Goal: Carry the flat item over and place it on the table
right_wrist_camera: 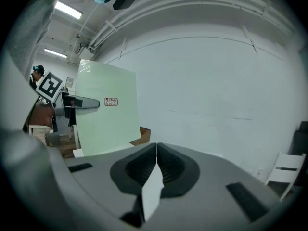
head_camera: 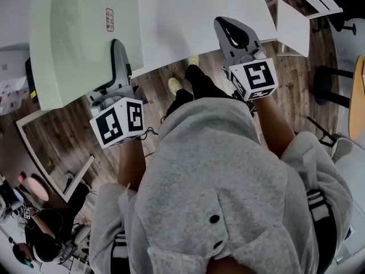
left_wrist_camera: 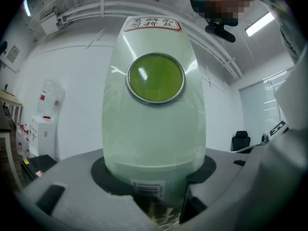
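Clamping the board [head_camera: 74, 39] at its edge, the left gripper [head_camera: 118, 53] holds it by the tabletop [head_camera: 188, 16], while the right gripper [head_camera: 228, 27] has its jaws together, empty.

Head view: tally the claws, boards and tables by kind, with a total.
Claws: 2, the left claw and the right claw
Board: 1, pale green
Table: 1, white
Total: 4
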`<move>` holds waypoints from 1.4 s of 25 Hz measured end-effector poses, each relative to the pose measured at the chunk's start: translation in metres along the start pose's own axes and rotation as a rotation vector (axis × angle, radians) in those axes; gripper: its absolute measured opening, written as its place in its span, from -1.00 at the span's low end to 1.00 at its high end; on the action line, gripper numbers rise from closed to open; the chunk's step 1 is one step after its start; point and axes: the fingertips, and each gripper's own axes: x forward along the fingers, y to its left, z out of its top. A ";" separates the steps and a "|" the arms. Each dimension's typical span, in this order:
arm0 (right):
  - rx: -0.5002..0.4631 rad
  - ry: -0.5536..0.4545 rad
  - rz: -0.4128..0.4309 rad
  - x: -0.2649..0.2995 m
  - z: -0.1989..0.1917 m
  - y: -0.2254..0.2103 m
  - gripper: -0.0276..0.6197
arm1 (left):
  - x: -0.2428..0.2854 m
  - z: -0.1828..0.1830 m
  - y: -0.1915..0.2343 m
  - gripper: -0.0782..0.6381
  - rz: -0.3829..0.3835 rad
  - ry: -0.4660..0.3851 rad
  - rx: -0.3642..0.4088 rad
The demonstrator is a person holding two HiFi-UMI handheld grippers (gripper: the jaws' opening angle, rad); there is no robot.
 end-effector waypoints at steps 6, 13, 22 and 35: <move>-0.003 -0.020 -0.001 0.013 0.001 -0.017 -0.83 | 0.014 0.004 0.001 0.00 0.015 -0.014 0.019; 0.027 -0.039 0.004 0.038 0.000 -0.055 -0.83 | 0.053 0.006 -0.010 0.00 0.025 -0.013 0.057; 0.050 -0.047 0.005 0.074 -0.002 -0.092 -0.83 | 0.108 0.003 -0.014 0.00 0.029 0.001 0.071; 0.099 -0.003 0.001 0.127 -0.020 -0.152 -0.83 | 0.200 -0.002 -0.012 0.00 0.050 0.029 0.109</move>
